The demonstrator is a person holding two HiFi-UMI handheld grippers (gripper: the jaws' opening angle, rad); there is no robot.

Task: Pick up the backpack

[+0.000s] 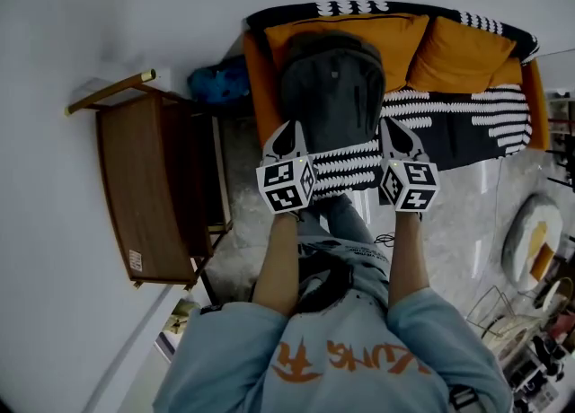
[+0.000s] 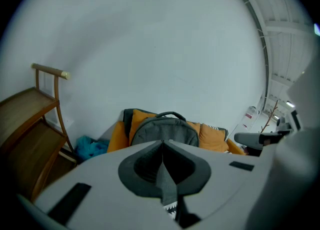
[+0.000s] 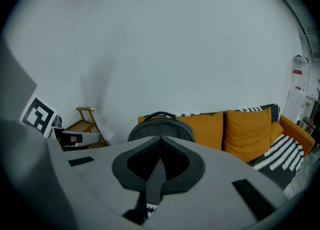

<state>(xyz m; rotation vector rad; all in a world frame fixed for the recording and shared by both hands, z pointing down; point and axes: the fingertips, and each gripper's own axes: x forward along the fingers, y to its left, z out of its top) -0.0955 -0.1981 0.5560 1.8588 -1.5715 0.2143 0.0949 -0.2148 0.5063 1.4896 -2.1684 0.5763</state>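
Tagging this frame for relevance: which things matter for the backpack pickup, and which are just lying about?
Job: backpack; left gripper and right gripper, both shut and empty.
Lying about: sofa, orange cushion, wooden rack, blue bundle.

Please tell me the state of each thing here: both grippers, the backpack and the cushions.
left gripper: shut, empty
right gripper: shut, empty
backpack: upright on the sofa, not held
cushions: propped against the sofa back

Orange sofa [image 1: 530, 88] against white wall [image 1: 108, 7]; wooden shelf [image 1: 144, 187] beside; pale floor [image 1: 467, 232].
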